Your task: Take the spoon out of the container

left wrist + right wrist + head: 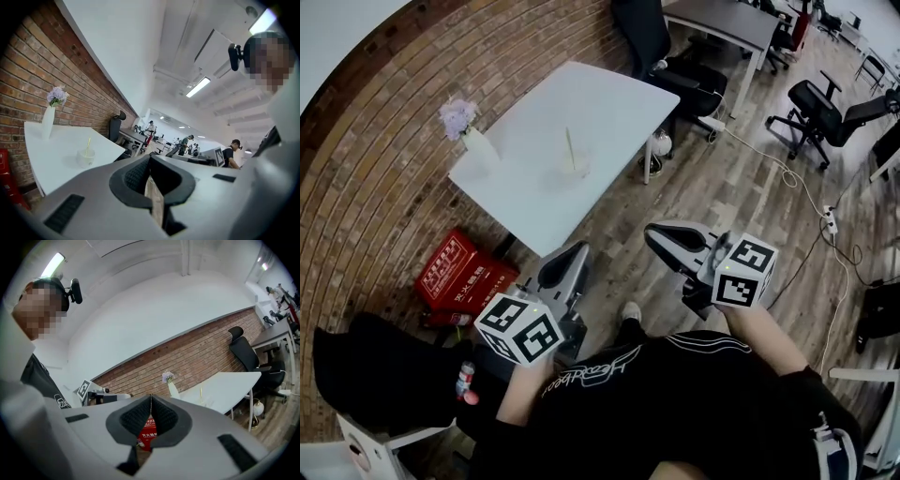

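A small white container (575, 170) stands near the middle of the white table (609, 103), and a thin pale spoon (570, 148) sticks up out of it. The left gripper view shows the same container (86, 158) and spoon (87, 146) far off to the left. In the right gripper view the spoon (201, 394) is a thin upright line. My left gripper (577, 250) and right gripper (652, 233) hang over the wooden floor, well short of the table. Both are shut and hold nothing.
A white vase with purple flowers (472, 138) stands at the table's left end. Red boxes (461, 274) lie on the floor by the brick wall. Office chairs (814, 111), a dark desk (722, 19) and a floor cable (787, 173) lie beyond. A black bag (380, 375) sits near left.
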A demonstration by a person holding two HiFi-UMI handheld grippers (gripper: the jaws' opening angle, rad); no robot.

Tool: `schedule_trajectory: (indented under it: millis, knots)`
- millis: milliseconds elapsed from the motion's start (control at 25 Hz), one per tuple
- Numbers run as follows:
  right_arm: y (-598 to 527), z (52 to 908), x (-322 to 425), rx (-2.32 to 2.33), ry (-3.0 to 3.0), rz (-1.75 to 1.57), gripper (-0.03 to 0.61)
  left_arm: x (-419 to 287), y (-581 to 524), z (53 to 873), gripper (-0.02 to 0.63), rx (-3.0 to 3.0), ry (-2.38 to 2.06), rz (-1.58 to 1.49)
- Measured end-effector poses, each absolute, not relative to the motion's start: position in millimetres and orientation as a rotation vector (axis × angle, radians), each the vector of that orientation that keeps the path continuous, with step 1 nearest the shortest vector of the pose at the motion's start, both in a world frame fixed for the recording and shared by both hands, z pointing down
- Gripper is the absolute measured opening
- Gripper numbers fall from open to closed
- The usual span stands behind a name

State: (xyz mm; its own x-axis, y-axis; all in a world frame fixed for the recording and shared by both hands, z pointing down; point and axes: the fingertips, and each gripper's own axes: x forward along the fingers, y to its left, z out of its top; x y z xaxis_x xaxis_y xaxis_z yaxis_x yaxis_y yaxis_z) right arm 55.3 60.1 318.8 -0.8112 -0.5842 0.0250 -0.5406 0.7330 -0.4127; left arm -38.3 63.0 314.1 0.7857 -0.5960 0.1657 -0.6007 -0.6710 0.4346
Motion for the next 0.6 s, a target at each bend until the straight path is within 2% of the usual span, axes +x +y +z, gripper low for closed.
schedule_trajectory:
  millis: [280, 600]
  knots:
    - [-55.1, 317.3, 43.0, -0.958, 2.809, -0.64, -0.003, -59.1, -54.8, 317.7, 0.005, 2.474, -0.884, 0.008]
    - [-113.7, 320.6, 32.0, -0.979, 2.818, -0.646, -0.003, -62.9, -112.4, 318.3, 0.005, 2.484, -0.841, 0.011]
